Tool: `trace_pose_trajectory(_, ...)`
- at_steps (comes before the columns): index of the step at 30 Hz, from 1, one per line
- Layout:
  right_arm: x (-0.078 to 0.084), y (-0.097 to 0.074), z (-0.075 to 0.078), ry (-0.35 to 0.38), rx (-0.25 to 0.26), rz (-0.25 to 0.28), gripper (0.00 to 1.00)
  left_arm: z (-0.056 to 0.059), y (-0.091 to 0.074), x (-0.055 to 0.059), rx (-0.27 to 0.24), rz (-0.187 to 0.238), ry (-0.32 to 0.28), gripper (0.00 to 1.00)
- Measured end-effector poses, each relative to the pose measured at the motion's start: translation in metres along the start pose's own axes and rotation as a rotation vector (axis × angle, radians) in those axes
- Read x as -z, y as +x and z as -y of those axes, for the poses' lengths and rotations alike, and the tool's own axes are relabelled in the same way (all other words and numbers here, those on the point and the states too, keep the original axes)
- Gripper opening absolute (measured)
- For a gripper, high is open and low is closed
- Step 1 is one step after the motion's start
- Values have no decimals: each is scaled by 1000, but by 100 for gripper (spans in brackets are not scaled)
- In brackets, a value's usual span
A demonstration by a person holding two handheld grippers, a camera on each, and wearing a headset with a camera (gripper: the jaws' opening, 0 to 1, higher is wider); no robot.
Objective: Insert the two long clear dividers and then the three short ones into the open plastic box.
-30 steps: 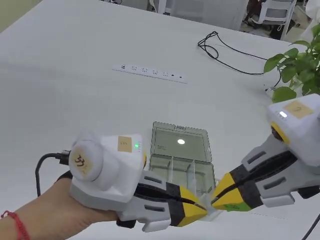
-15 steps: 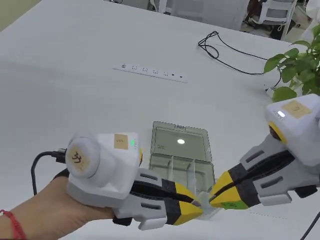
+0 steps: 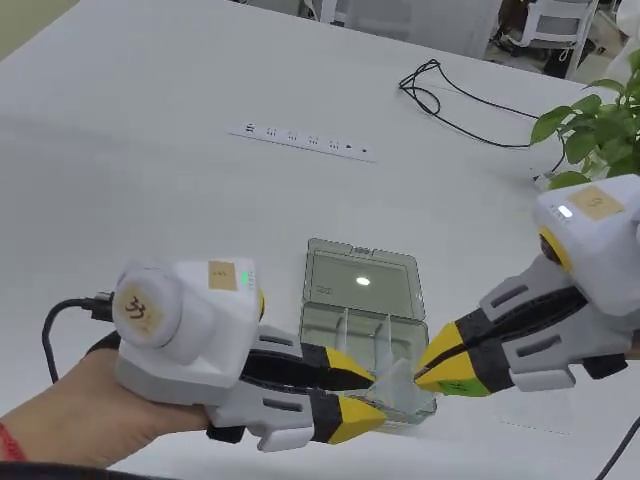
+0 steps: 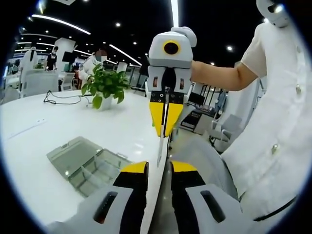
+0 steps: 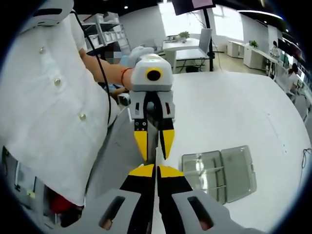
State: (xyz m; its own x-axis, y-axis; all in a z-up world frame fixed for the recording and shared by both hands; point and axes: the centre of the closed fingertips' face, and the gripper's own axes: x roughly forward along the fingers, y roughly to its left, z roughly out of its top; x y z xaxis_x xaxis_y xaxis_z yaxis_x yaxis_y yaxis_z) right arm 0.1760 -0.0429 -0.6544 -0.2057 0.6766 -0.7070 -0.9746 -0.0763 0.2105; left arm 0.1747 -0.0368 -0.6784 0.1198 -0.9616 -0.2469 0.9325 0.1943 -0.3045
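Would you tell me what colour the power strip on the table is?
The power strip is white, best seen in the head view.

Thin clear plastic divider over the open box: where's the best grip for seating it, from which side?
Pinch the thin clear plastic divider across its flat faces near one edge, from the side away from the open clear plastic box, as the right gripper does. It's a thin sheet: faces probably grip steadiest, and the free edge can lead in.

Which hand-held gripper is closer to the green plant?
Right. In the head view, the right hand-held gripper, shut on a clear divider, sits below the plant. The open left hand-held gripper is farther left, beyond the divider.
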Motion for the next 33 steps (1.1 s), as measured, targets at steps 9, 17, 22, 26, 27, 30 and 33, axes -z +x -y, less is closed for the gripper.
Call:
trace_pose_trajectory(9,-2,0,11,-3,36,3,3,-12,-12,13,-56,-33,-8,26)
trace_pose_trajectory(17,-3,-1,23,1,62,12,3,-25,-22,18,-105,-44,-18,36)
trace_pose_trajectory(22,-3,1,33,2,80,12,3,-33,-29,22,-134,-54,-15,43)
trace_pose_trajectory(26,-4,3,42,5,95,16,3,-39,-33,26,-156,-62,-13,49)
trace_pose_trajectory(27,-5,5,45,6,100,17,3,-40,-35,28,-161,-67,-14,49)
trace_pose_trajectory(30,-4,9,52,8,108,18,3,-45,-38,31,-180,-72,-9,56)
trace_pose_trajectory(33,-5,13,58,8,116,18,3,-50,-40,34,-192,-74,-11,65)
